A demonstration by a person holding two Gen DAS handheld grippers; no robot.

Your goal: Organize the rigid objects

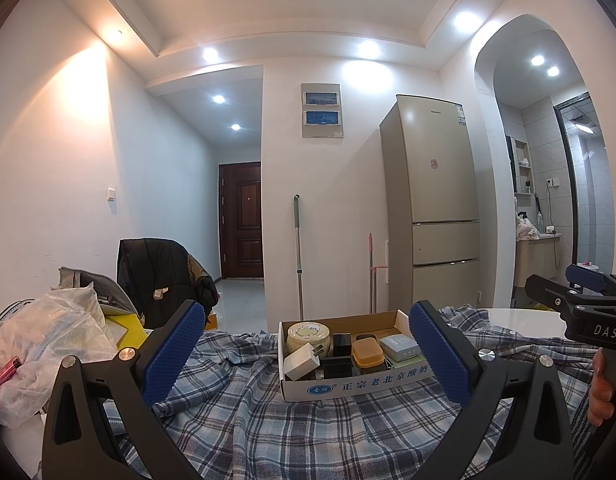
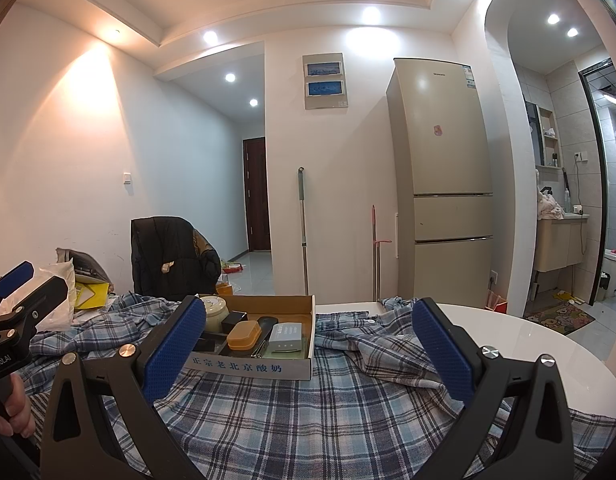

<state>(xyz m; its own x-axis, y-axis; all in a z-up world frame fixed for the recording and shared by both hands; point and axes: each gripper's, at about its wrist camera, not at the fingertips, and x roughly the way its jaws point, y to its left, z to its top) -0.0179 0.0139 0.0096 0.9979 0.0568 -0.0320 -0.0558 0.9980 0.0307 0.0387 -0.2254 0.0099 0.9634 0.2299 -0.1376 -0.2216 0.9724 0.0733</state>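
1. left gripper (image 1: 305, 354): jaws spread wide, nothing between the blue pads. it hangs above the checked cloth (image 1: 267, 432) and faces the cardboard box (image 1: 360, 384), which lies ahead between the two fingers, not touching either.
2. right gripper (image 2: 310, 352): jaws spread wide, nothing held. the same box sits ahead and to its left, partly behind the left finger. the open space between the fingers shows cloth and the white table (image 2: 548, 352).
3. box: shallow, open-topped, white front wall with blue printed characters. it rests on the cloth on the table.
4. box contents, seen from the left wrist: a round cream tin (image 1: 309, 336) at the back left; a white plug adapter (image 1: 301, 362) leaning at the front left; a small black cube (image 1: 342, 345) behind a black open case (image 1: 336, 368); an orange lidded container (image 1: 367, 351) near the middle; a grey-blue packet (image 1: 400, 347) at the right side. the items lie close together; exact contact between them cannot be told.
5. table edge, left side: a clear plastic bag (image 1: 47, 344), a pink item (image 1: 5, 372) beside it, and yellow paper (image 1: 127, 332) behind.
6. surroundings: a black jacket (image 1: 159, 276) draped over a chair, a beige fridge (image 1: 440, 208) against the far wall, a mop handle (image 1: 297, 256) leaning on the wall.
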